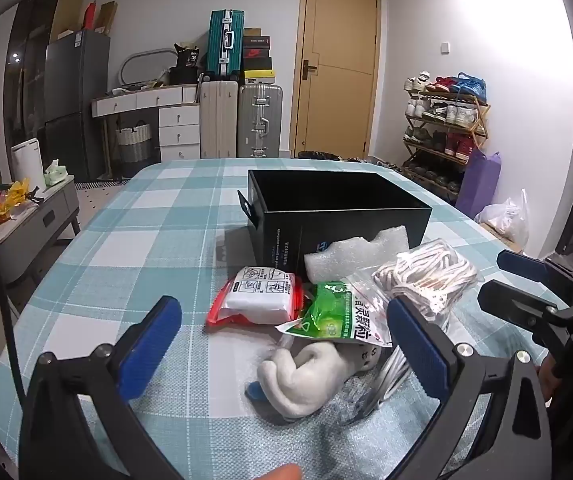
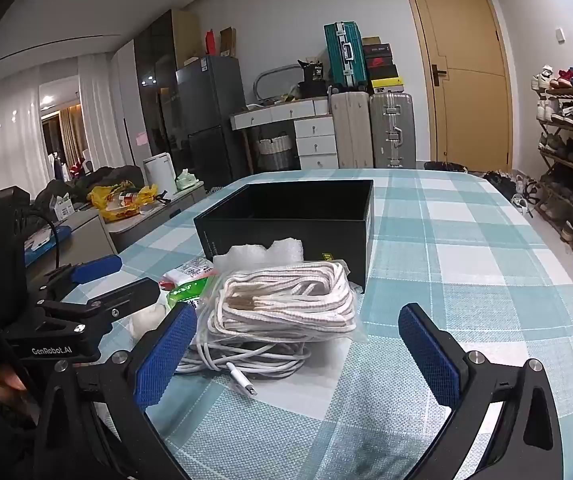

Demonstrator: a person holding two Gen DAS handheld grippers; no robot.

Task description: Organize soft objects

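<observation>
An open black box [image 1: 338, 208] [image 2: 286, 216] stands on the checked tablecloth. In front of it lie white foam [image 1: 350, 258], a red-edged white pack [image 1: 258, 296], a green sachet bag [image 1: 338, 314], a bagged coil of white rope [image 1: 426, 274] [image 2: 286, 300], a white sock [image 1: 306, 376] and a white cable [image 2: 246, 360]. My left gripper [image 1: 282, 344] is open, its jaws either side of the sock and sachet. My right gripper [image 2: 298, 356] is open just in front of the rope and cable; it also shows in the left wrist view [image 1: 502, 280].
The table [image 2: 466, 240] stretches behind and to the right of the box. A grey side cabinet [image 1: 34, 220] with yellow bags stands left of the table. A shoe rack [image 1: 442, 132] stands at the right wall. Suitcases [image 1: 258, 120] and drawers are at the back.
</observation>
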